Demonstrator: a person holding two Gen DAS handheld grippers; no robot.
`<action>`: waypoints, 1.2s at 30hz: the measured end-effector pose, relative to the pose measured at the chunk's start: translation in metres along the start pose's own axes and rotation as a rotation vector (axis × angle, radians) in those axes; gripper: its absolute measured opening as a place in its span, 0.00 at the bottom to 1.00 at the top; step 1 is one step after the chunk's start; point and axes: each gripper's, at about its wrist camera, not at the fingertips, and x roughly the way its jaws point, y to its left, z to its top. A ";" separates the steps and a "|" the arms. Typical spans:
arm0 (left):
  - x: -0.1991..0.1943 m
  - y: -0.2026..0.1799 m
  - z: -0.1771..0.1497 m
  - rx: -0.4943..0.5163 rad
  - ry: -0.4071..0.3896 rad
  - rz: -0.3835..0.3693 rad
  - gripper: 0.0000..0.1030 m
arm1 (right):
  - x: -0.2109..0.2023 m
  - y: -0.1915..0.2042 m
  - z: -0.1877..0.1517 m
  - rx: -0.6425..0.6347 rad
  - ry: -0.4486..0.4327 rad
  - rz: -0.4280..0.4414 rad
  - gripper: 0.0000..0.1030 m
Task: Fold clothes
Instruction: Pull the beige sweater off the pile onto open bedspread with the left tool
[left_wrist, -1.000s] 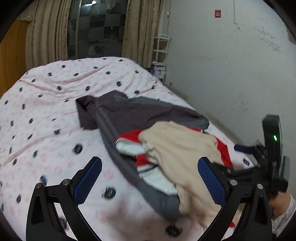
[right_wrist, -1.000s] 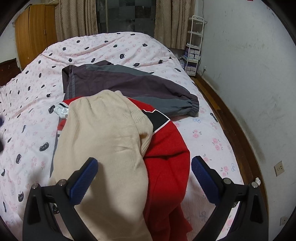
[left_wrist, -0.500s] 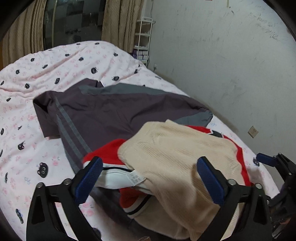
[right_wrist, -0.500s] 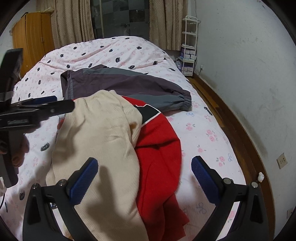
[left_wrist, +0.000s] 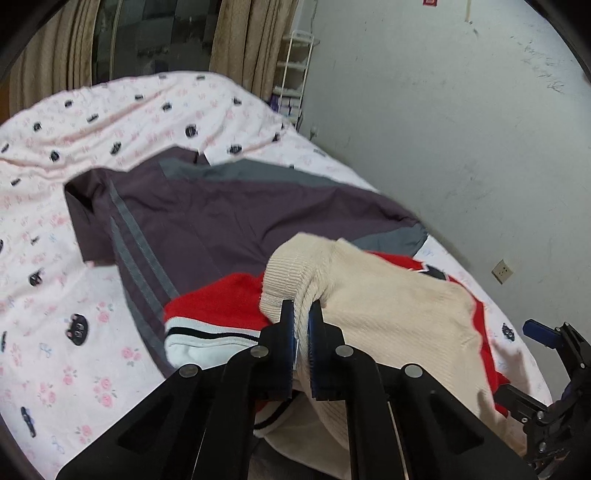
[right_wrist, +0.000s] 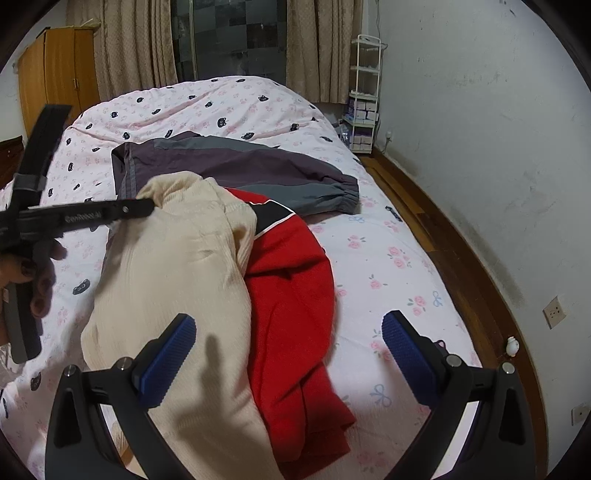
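A: left gripper (left_wrist: 301, 314) is clamped tight on the ribbed edge of the cream sweater (left_wrist: 388, 310), fabric pinched between both pads.

B: yep, right gripper (right_wrist: 288, 343) hangs wide apart, gripping nothing. Sweater's on the red top (right_wrist: 291, 280), purple jacket (right_wrist: 236, 166) at 12 o'clock, all on the bed (right_wrist: 388, 258).

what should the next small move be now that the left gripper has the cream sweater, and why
Probably lift the left gripper up and away, peeling the cream ribbed knit sweater off the pile. Its jaws are shut on the sweater's ribbed edge, but the sweater lies draped over the red knit garment on the pink cat-print bedsheet. The right gripper hovers open over the pile, holding nothing, free to catch another edge.
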 end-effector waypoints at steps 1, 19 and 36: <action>-0.005 -0.001 0.000 0.004 -0.011 0.002 0.06 | -0.002 0.001 0.000 -0.005 -0.004 -0.004 0.99; -0.138 0.048 -0.067 -0.129 -0.106 0.183 0.06 | -0.065 0.072 -0.039 -0.143 -0.018 0.050 1.00; -0.217 0.114 -0.173 -0.283 -0.088 0.323 0.06 | -0.084 0.140 -0.102 -0.196 0.101 0.119 1.00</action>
